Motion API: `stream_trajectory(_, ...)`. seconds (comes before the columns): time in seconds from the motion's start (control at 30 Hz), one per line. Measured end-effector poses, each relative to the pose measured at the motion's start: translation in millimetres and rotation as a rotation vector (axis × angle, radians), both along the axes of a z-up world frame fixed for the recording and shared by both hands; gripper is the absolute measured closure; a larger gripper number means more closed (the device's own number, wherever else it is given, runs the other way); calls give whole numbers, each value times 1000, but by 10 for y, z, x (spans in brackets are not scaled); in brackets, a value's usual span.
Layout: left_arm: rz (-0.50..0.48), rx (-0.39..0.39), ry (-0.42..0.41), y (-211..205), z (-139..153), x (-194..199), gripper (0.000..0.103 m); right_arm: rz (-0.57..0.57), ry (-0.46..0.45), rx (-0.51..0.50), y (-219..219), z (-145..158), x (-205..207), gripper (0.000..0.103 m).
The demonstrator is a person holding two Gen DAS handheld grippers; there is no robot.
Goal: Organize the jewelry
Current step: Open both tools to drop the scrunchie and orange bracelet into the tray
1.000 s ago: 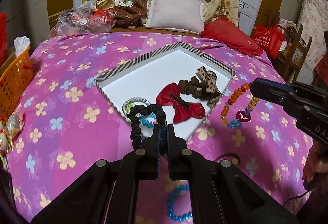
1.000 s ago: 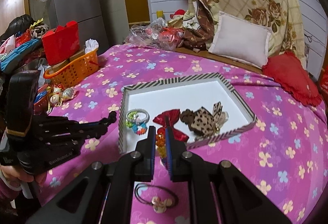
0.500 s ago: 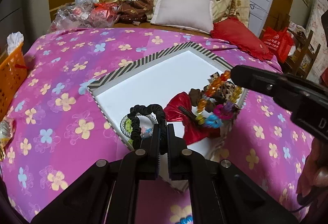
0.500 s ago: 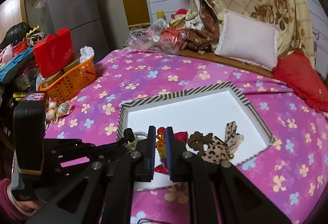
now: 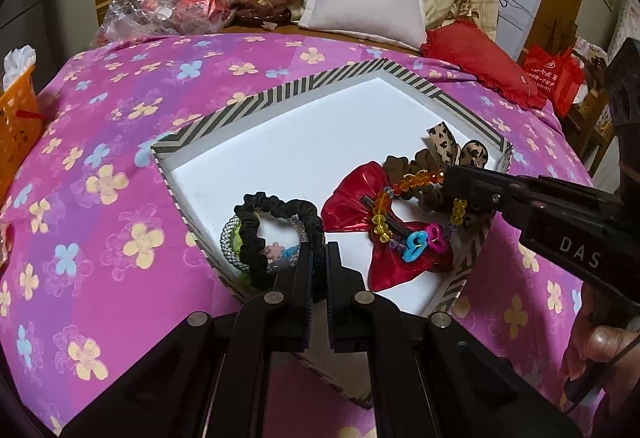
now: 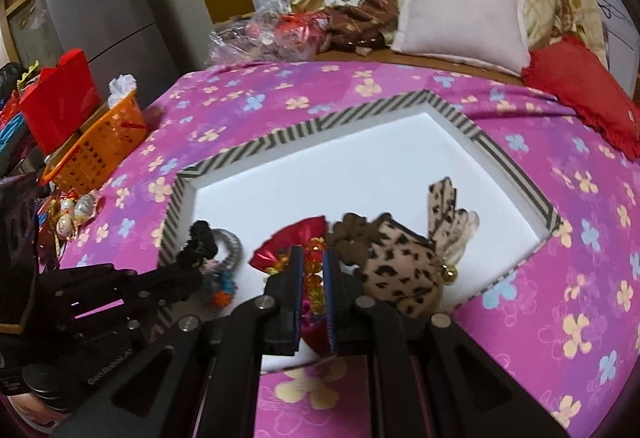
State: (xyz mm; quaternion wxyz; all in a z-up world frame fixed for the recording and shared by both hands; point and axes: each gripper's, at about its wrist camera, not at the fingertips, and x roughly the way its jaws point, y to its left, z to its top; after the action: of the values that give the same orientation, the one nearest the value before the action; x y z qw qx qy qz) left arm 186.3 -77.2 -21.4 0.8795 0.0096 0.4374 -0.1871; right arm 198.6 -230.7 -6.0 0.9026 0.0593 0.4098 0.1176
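A white tray with a striped rim [image 5: 256,99] [image 6: 256,145] lies on the pink flowered bed cover. My left gripper [image 5: 318,258] is shut on a black scrunchie [image 5: 256,238], holding it over a grey and green hair tie [image 5: 230,244] in the tray's near left corner. My right gripper [image 6: 312,270] is shut on a beaded bracelet [image 5: 416,181] with orange, yellow and pink beads and holds it over the red bow [image 5: 352,205] in the tray. The right gripper [image 5: 452,181] also shows in the left wrist view. A leopard-print scrunchie [image 6: 400,262] lies beside the bow.
An orange basket [image 6: 96,153] stands at the bed's left edge, with a red box [image 6: 60,101] beyond. A white pillow [image 5: 364,5], a red cushion [image 5: 480,57] and a plastic bag [image 5: 160,9] lie at the back. Wrapped trinkets [image 6: 74,213] lie left of the tray.
Both grippers have moved forward over the tray. The right one carried the bead bracelet from the bed cover to above the red bow. The left one brought the black scrunchie over the hair tie.
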Motion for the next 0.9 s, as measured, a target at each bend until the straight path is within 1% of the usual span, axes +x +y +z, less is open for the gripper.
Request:
stream_trajectory(0.23,3,3,3,-29,-13,13,102,-17,-4,-30,-18,-4,6,94)
stream_trajectory(0.4,5,8,13,-58,-44,25,102,-46,1,-59,-43,-69,34,94)
stream_trajectory(0.6,11,20,30,-110,-131,41,102,-54,10,-86,-24,-140,38,94)
stream_trajectory(0.77,26,45,27,-123,-166,29,102,-57,20,-90,-34,-168,33,93)
stream_trajectory(0.8,30,50,25,-124,-166,27,102,-62,17,-93,-35,-166,26,89)
stream_trajectory(0.83,36,54,21,-121,-166,22,102,-64,16,-93,-35,-162,20,82)
stream_trajectory(0.87,42,55,20,-115,-167,18,102,-65,15,-91,-31,-158,15,79)
stream_trajectory(0.9,48,60,23,-110,-171,19,98,-66,14,-89,-26,-153,3,73)
